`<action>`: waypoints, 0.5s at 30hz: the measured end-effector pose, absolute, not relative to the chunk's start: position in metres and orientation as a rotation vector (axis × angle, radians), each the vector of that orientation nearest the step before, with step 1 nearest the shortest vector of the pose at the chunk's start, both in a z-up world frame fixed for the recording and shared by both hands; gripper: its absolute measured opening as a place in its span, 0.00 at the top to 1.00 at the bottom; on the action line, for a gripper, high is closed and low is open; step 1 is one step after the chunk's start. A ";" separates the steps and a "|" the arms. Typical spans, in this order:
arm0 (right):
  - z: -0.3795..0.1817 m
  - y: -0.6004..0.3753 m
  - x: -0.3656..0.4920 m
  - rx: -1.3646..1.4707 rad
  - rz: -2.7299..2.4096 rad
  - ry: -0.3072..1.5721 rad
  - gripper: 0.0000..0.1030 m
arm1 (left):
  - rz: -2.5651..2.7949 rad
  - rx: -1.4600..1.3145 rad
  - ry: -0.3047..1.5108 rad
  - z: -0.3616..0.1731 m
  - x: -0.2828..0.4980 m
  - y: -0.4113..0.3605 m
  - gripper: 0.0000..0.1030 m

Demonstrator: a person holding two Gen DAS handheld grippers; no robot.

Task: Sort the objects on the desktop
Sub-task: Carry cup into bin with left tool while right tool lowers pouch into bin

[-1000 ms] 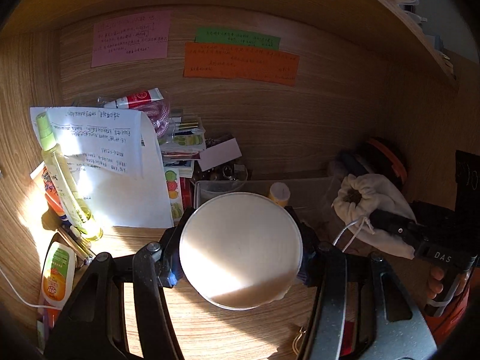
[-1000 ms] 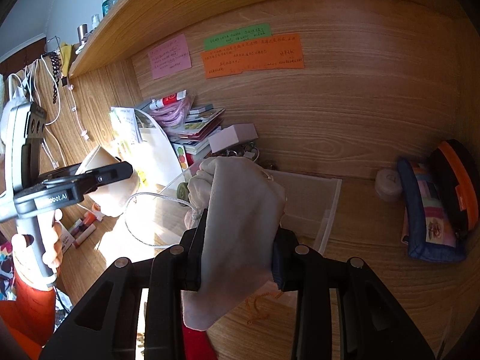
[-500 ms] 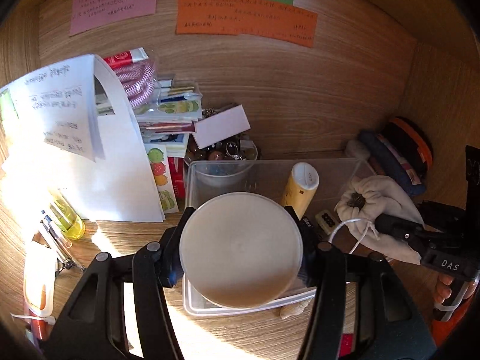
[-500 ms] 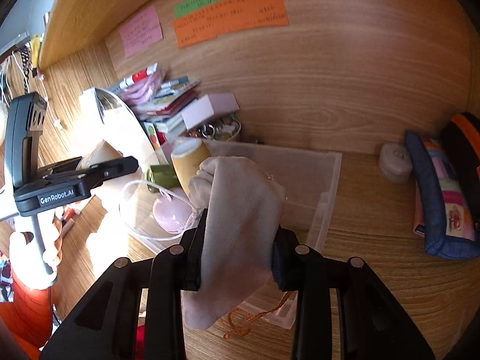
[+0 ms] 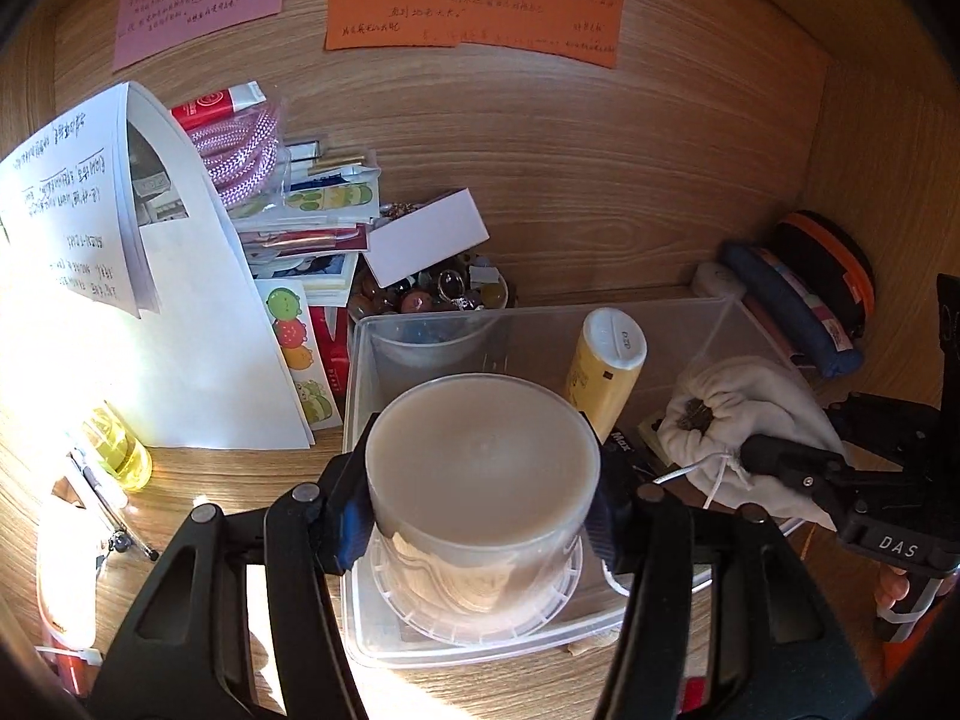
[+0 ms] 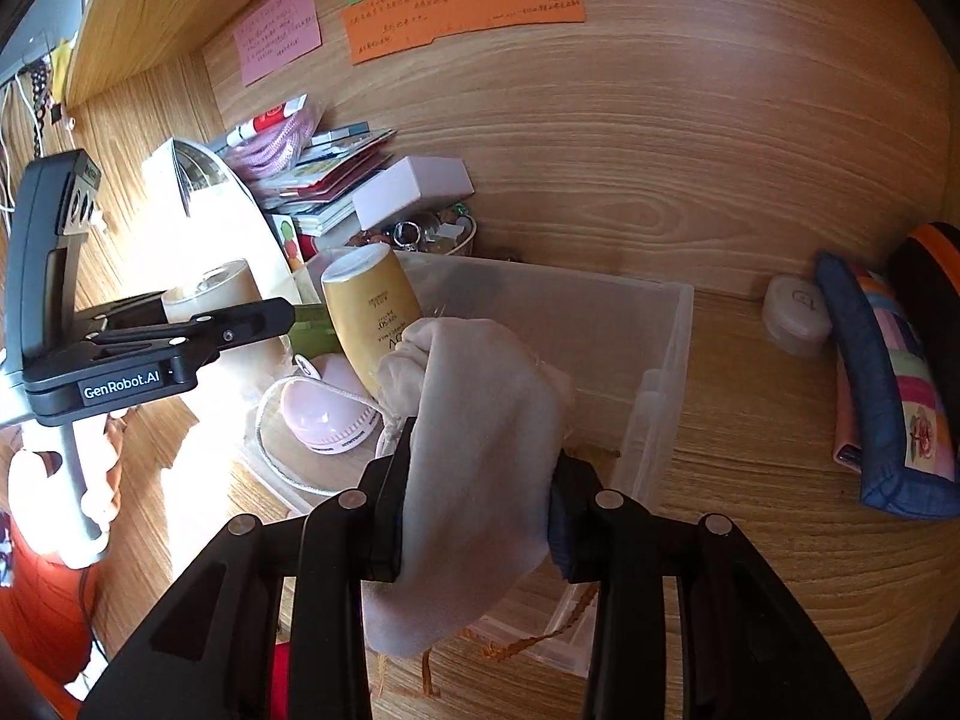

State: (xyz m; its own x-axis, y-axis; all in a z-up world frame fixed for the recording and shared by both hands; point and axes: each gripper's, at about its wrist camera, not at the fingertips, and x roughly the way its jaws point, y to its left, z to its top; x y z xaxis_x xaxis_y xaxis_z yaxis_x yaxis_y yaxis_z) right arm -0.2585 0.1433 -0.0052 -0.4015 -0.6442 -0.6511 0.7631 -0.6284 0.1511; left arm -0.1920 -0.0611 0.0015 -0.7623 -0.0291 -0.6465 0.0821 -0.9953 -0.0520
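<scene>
My left gripper [image 5: 480, 531] is shut on a round beige lidded tub [image 5: 480, 468], held over the left end of a clear plastic bin [image 5: 540, 324]; the tub also shows in the right wrist view [image 6: 222, 300]. My right gripper [image 6: 477, 522] is shut on a cream drawstring cloth pouch [image 6: 480, 450], held over the bin [image 6: 660, 372]; the pouch shows in the left wrist view [image 5: 744, 414]. Inside the bin lean a yellow bottle with a white cap [image 6: 369, 306], a pink round gadget [image 6: 327, 411] and a white cord.
Left of the bin stand folded papers [image 5: 150, 300], a stack of booklets [image 5: 312, 222], a white box [image 5: 426, 234] and a dish of trinkets [image 5: 432, 297]. A yellow spray bottle [image 5: 117, 450] lies at left. A blue pencil case [image 6: 888, 384] and a small white case [image 6: 795, 315] sit right.
Both grippers have moved forward and down toward the bin. The tub now hangs low inside the bin's left end and the pouch is over its right part. Both grips are unchanged.
</scene>
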 end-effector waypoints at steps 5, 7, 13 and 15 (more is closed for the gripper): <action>-0.009 0.136 -0.255 0.856 -2.097 0.261 0.67 | -2.885 1.063 0.099 -0.002 -0.193 -0.061 0.45; -0.010 0.136 -0.254 0.844 -2.107 0.277 0.66 | -2.867 1.102 0.097 -0.009 -0.197 -0.061 0.43; -0.011 0.137 -0.252 0.836 -2.119 0.285 0.64 | -2.846 1.102 0.023 -0.013 -0.197 -0.053 0.41; -0.011 0.137 -0.251 0.836 -2.121 0.283 0.63 | -2.834 1.098 -0.001 -0.015 -0.197 -0.051 0.36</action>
State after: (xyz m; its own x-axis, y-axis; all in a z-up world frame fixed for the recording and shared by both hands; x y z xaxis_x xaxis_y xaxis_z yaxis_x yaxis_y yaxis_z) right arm -0.2515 0.1368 -0.0106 -0.4439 -0.6153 -0.6514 0.7647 -0.6391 0.0826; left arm -0.1966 -0.0507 -0.0146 -0.7344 -0.0950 -0.6720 0.0946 -0.9948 0.0373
